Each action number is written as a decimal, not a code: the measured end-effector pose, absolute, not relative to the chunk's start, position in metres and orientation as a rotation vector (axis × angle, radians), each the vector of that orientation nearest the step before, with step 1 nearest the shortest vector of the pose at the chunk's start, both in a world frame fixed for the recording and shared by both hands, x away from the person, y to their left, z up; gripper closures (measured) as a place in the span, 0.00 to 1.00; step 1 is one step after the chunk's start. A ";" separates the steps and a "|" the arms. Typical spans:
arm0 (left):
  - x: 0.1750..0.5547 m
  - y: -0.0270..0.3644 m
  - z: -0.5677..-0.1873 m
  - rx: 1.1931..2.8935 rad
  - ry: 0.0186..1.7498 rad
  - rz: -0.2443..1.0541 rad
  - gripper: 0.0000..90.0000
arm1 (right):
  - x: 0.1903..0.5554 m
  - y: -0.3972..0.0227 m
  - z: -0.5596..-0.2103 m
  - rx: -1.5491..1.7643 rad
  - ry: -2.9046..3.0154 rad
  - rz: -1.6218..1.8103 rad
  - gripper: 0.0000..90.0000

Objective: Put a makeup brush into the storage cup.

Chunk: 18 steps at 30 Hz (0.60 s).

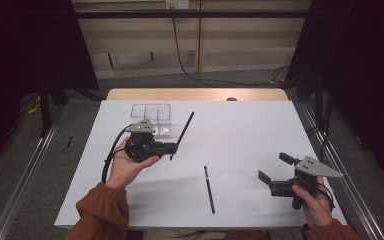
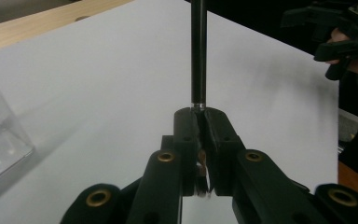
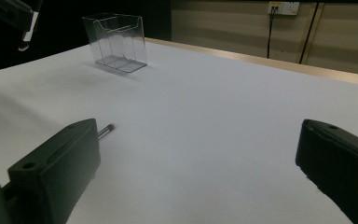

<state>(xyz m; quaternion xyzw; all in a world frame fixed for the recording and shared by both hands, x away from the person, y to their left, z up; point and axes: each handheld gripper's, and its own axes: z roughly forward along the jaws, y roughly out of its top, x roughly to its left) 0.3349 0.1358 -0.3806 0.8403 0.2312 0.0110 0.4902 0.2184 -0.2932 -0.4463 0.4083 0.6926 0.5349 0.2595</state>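
Note:
A person's left hand holds my left gripper (image 1: 173, 148) above the white table (image 1: 260, 125), in front of a clear plastic box (image 1: 152, 116). It is shut on a black pen (image 1: 185, 128) that slants up and away toward the back. In the left gripper view the pen (image 2: 198, 51) rises straight from the closed jaws of this gripper (image 2: 201, 116). A second black pen (image 1: 209, 189) lies flat near the table's front middle. My right gripper (image 1: 276, 167) rests at the front right, open, nothing between its jaws; the lying pen's end (image 3: 106, 130) peeks past its left jaw.
The clear box (image 3: 116, 42) has inner dividers and stands at the back left. A wooden strip (image 1: 195, 94) runs along the table's far edge. Metal rails (image 1: 27, 170) flank the table. A cable (image 1: 185, 65) hangs from a wall socket behind.

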 end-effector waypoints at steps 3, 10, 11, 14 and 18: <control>0.333 0.130 -0.378 2.057 0.553 0.004 0.93 | 0.218 -0.293 -0.446 1.103 1.878 1.450 0.00; 0.329 0.121 -0.377 2.115 0.523 0.005 0.93 | 0.218 -0.293 -0.446 1.104 1.878 1.447 0.00; 0.328 0.120 -0.376 2.118 0.523 0.009 0.93 | 0.218 -0.293 -0.446 1.104 1.878 1.448 0.00; 0.324 0.117 -0.373 2.128 0.493 -0.008 0.93 | 0.218 -0.293 -0.446 1.104 1.876 1.447 0.00; 0.322 0.112 -0.370 2.173 0.470 -0.021 0.93 | 0.218 -0.293 -0.446 1.102 1.878 1.449 0.00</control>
